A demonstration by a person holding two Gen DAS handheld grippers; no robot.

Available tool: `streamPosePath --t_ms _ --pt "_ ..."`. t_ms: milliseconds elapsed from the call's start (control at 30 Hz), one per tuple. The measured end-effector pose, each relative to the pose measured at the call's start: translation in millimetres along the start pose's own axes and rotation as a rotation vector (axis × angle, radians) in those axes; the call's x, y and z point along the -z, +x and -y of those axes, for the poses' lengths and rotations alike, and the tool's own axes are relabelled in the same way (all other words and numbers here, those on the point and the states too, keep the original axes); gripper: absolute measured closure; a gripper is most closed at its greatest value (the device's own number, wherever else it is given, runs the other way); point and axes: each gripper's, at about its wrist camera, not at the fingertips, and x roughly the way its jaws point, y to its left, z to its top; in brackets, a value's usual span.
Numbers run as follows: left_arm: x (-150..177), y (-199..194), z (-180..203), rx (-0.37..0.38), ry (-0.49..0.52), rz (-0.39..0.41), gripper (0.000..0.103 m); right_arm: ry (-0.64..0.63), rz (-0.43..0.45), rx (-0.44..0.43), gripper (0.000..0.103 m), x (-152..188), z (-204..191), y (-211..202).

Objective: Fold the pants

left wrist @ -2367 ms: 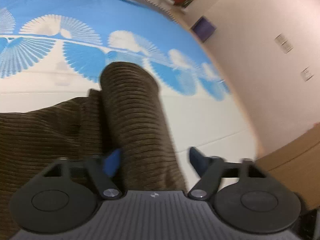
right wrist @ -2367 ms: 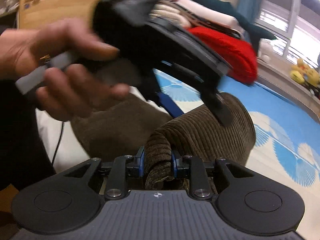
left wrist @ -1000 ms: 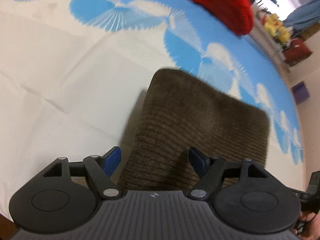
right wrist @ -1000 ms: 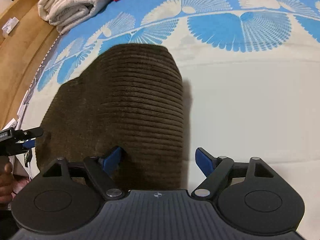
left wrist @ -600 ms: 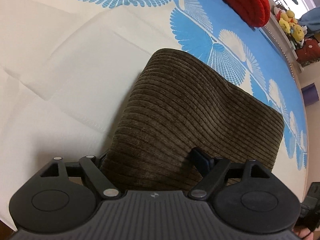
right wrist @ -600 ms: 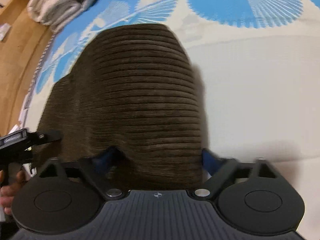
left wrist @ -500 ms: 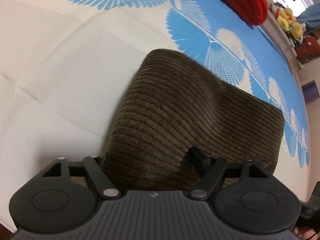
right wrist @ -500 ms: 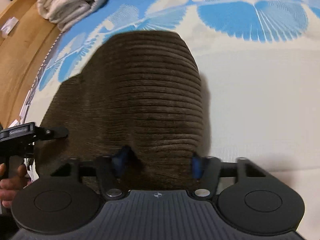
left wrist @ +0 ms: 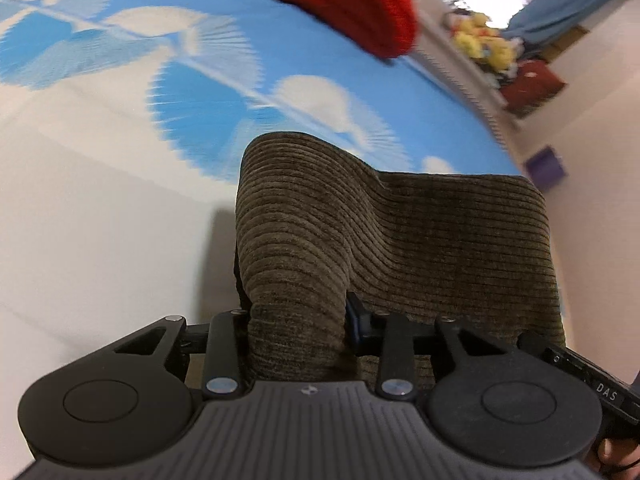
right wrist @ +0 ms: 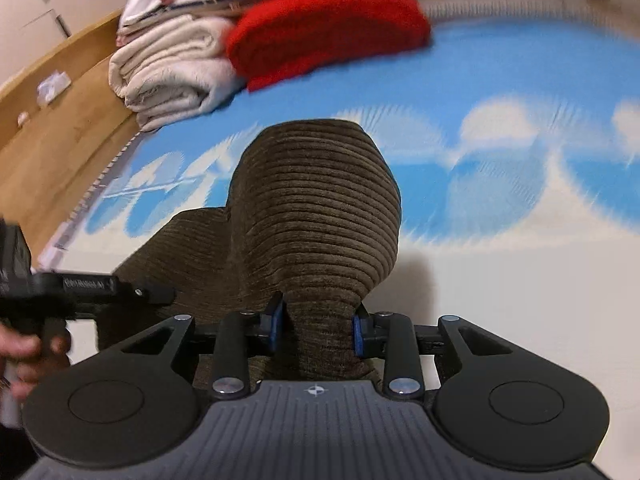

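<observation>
1. Corduroy up close: the brown pants (left wrist: pixel 400 232) are already a compact folded bundle, and both claws have its near edge.
2. Left claw (left wrist: pixel 298 320) is closing, and a thick bunch of the ribbed cloth is squeezed between its jaws; the blue pad (left wrist: pixel 352 316) on the right side presses into the fabric, while the other pad is hidden behind it.
3. Right claw (right wrist: pixel 316 328) is closing too, both blue pads (right wrist: pixel 276 326) biting a gathered neck of the same bundle from either side.
4. Off to the side in the right wrist view, the person's hand (right wrist: pixel 24 356) grips the handle of the other tool, low at the left edge.
5. Beyond the claws the bundle bulges upward, its near edge lifted off the bed (left wrist: pixel 100 240), with a shadow on the cream sheet beside it.
6. Progress call: the leg-on-leg and lengthwise folds look done, judging by the short, thick stack. What seems left is one last fold-over or simply carrying the bundle away; I cannot tell which.
7. Further out, blue fan-patterned bedding (right wrist: pixel 520 152) lies bare ahead of the bundle.
8. At the far end, a red knit (right wrist: pixel 328 20) and a folded cream blanket (right wrist: pixel 172 72) sit stacked near the wooden bed frame (right wrist: pixel 60 120) — a likely home for the finished pants.
</observation>
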Motion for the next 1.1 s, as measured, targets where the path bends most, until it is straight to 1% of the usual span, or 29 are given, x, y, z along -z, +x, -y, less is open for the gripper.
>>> streamPosePath --t_ms 133,200,267,300,333,367,400,433,467,500,533,567,600,633,700,767,800,833,867,933,967,1000,1033,1100 --pt "7.5 16.8 48.3 0.06 0.089 0.022 0.064 0.02 0.06 0.048 0.07 -7.5 42.7 -29.5" --pt "13.5 24.3 68.2 0.071 0.132 0.021 0.064 0.049 0.069 0.083 0.07 -7.0 64.8 -37.8" --pt "20.9 32.6 83.0 0.072 0.177 0.002 0.063 0.044 0.077 0.125 0.07 -5.7 79.8 -41.1" --pt "23.2 39.0 88.1 0.064 0.19 -0.015 0.062 0.027 0.085 0.15 0.07 -5.5 85.6 -42.2" --pt "25.1 44.6 91.1 0.049 0.197 -0.03 0.058 0.007 0.09 0.173 0.069 -4.9 88.4 -41.7" --pt "27.5 48.5 93.6 0.016 0.208 -0.035 0.056 0.002 0.093 0.192 0.068 -4.2 93.4 -39.7" --pt "29.5 48.4 96.5 -0.038 0.233 -0.011 0.056 0.012 0.092 0.223 0.064 -3.4 99.6 -36.2" --pt "31.3 46.9 99.9 -0.089 0.263 0.025 0.057 0.016 0.088 0.273 0.064 -2.4 103.6 -31.9" --pt "31.6 42.1 100.2 -0.118 0.289 0.062 0.054 0.002 0.091 0.362 0.066 -2.0 105.1 -27.2" --pt "30.8 37.4 100.4 -0.118 0.298 0.087 0.053 -0.021 0.115 0.447 0.066 -1.0 105.2 -27.0" --pt "29.4 34.3 99.0 -0.099 0.293 0.095 0.053 -0.029 0.133 0.509 0.067 -0.8 105.4 -28.3" --pt "28.5 30.9 97.9 -0.075 0.287 0.1 0.053 -0.011 0.137 0.502 0.067 -0.6 108.5 -31.9" --pt "29.5 28.2 98.0 -0.055 0.293 0.101 0.054 0.014 0.135 0.454 0.069 -1.0 109.7 -34.8" --pt "31.6 25.2 99.9 -0.038 0.314 0.1 0.054 0.026 0.132 0.405 0.069 -1.0 108.8 -37.1" --pt "38.8 24.4 106.6 -0.012 0.369 0.083 0.059 -0.014 0.11 0.34 0.069 2.5 100.7 -37.4" --pt "43.9 29.0 111.1 0.007 0.423 0.045 0.074 -0.058 0.042 0.26 0.069 10.7 96.5 -33.2" --pt "47.1 32.3 110.0 0.01 0.446 0.023 0.078 -0.085 0.007 0.236 0.069 15.5 92.1 -27.8" --pt "51.7 38.1 110.6 0.008 0.473 -0.012 0.082 -0.113 -0.024 0.228 0.069 19.2 87.3 -22.2" --pt "54.6 44.5 111.0 -0.012 0.499 -0.051 0.083 -0.142 -0.064 0.225 0.069 24.5 84.4 -16.0" --pt "68.0 60.2 113.3 -0.119 0.568 -0.111 0.085 -0.171 -0.136 0.242 0.069 32.7 80.4 -3.5" --pt "70.8 65.2 113.3 -0.141 0.577 -0.127 0.085 -0.184 -0.19 0.267 0.069 39.4 81.3 3.4" --pt "71.3 66.5 113.8 -0.145 0.567 -0.129 0.085 -0.213 -0.259 0.307 0.066 48.3 83.6 13.3" --pt "69.8 65.7 113.6 -0.144 0.547 -0.127 0.085 -0.242 -0.284 0.323 0.064 56.2 84.8 13.7" --pt "66.0 61.2 110.9 -0.124 0.492 -0.121 0.084 -0.281 -0.275 0.335 0.064 59.4 79.7 13.7"
